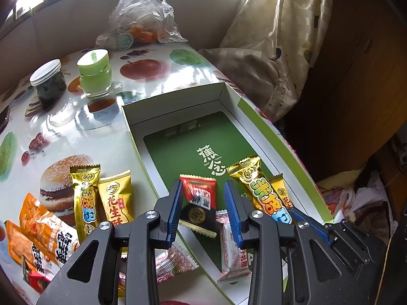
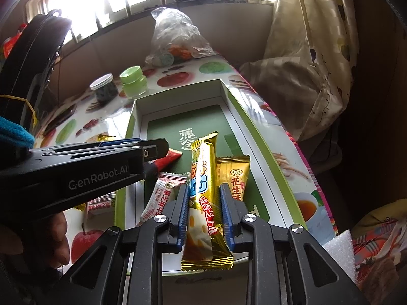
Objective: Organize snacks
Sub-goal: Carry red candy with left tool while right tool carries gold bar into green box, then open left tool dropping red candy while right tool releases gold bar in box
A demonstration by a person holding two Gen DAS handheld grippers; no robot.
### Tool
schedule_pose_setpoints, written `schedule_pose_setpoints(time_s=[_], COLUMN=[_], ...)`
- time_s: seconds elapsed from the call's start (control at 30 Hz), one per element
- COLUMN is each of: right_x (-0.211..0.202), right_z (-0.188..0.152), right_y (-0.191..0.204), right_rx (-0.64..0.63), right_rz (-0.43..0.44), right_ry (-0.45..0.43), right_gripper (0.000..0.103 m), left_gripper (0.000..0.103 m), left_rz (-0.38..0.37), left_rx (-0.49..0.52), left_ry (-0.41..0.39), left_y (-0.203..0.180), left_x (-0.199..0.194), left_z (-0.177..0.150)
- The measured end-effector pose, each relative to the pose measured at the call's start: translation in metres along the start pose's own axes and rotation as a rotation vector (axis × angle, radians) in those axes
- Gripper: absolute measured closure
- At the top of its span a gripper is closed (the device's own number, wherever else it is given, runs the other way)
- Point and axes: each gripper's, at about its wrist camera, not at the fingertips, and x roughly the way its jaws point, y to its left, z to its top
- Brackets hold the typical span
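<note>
An open white box with a green floor point(image 1: 178, 147) point(image 2: 162, 124) lies on the fruit-print table. In it lie a red-and-black snack point(image 1: 199, 198), a white-and-red snack point(image 1: 230, 249) point(image 2: 162, 193), a gold rice bar point(image 1: 257, 190) point(image 2: 206, 193) and a gold peanut snack point(image 2: 234, 175). My left gripper point(image 1: 203, 190) is open, jaws on either side of the red-and-black snack. My right gripper point(image 2: 204, 192) has its jaws on either side of the gold rice bar, with small gaps. The left gripper shows in the right wrist view point(image 2: 155, 147).
Left of the box lie a gold rice bar point(image 1: 85, 198), a peanut snack point(image 1: 117, 198), orange packets point(image 1: 38, 228) and a white-red packet point(image 1: 175, 261). Two jars point(image 1: 49, 82) point(image 1: 95, 73) and a plastic bag point(image 1: 142, 15) stand at the back. The table's right edge drops off beside the box.
</note>
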Motion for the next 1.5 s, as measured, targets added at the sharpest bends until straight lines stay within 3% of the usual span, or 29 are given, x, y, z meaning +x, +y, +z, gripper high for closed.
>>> schedule_pose_setpoints(time_s=[0.87,1.23,1.37,1.5], right_x=[-0.005,-0.010,-0.013,-0.015], right_z=[-0.004,-0.005,-0.007,-0.008], right_y=[0.000,0.003,0.004,0.004], right_rx=[-0.014,-0.016,-0.017,-0.015], right_rz=[-0.033,-0.052,-0.058,-0.060], right_ry=[-0.001,-0.015,-0.019,-0.025], right_gripper=[0.060,0.052,0.051,0.050], left_gripper=[0.064,0.056,0.049,0.049], left_rz=[-0.003,-0.002,0.027,0.042], left_rx=[0.004,0.010,0.014,0.016], left_ry=[-0.005,-0.023,-0.030,-0.040], left_y=[-0.003,-0.005,-0.005,-0.003], left_x=[-0.009,-0.020,-0.024,-0.029], left_z=[-0.006,-0.007,-0.009,-0.011])
